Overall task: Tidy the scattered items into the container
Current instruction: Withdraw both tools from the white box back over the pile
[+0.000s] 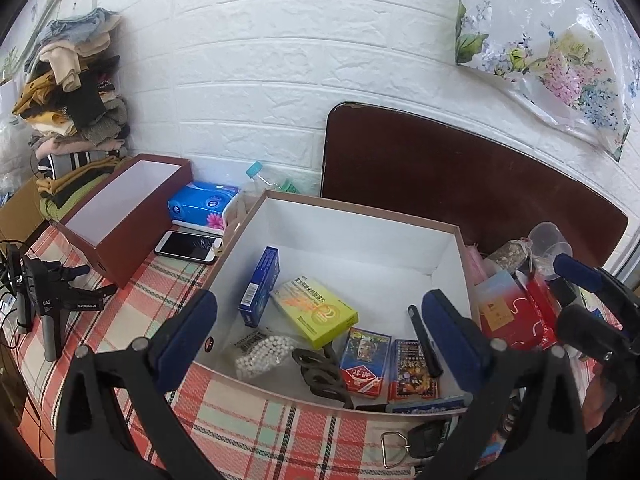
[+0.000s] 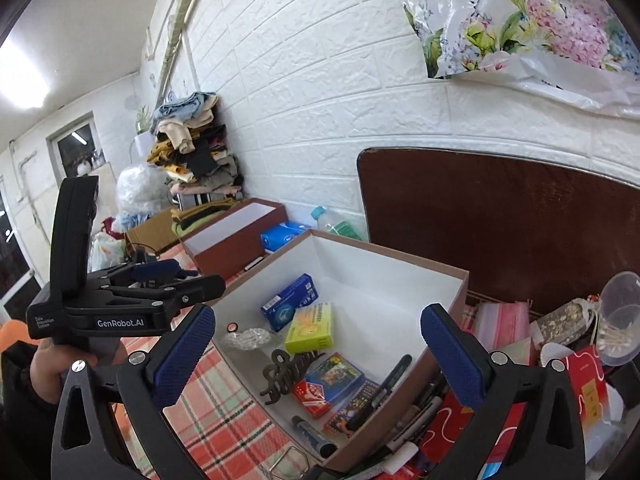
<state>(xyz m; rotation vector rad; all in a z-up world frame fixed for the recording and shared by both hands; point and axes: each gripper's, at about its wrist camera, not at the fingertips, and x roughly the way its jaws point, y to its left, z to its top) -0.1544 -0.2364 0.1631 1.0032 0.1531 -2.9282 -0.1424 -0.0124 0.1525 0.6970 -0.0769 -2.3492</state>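
Note:
A white-lined cardboard box stands on the plaid tablecloth; it also shows in the right wrist view. It holds a blue carton, a yellow-green carton, a bag of white beads, two card packs, a black pen and a dark metal ornament. My left gripper is open and empty above the box's near rim. My right gripper is open and empty over the box. Keys lie in front of the box.
An empty maroon box, a phone and a blue tissue pack lie left of the container. Red packets, a plastic cup and pens crowd its right side. A dark board leans on the wall.

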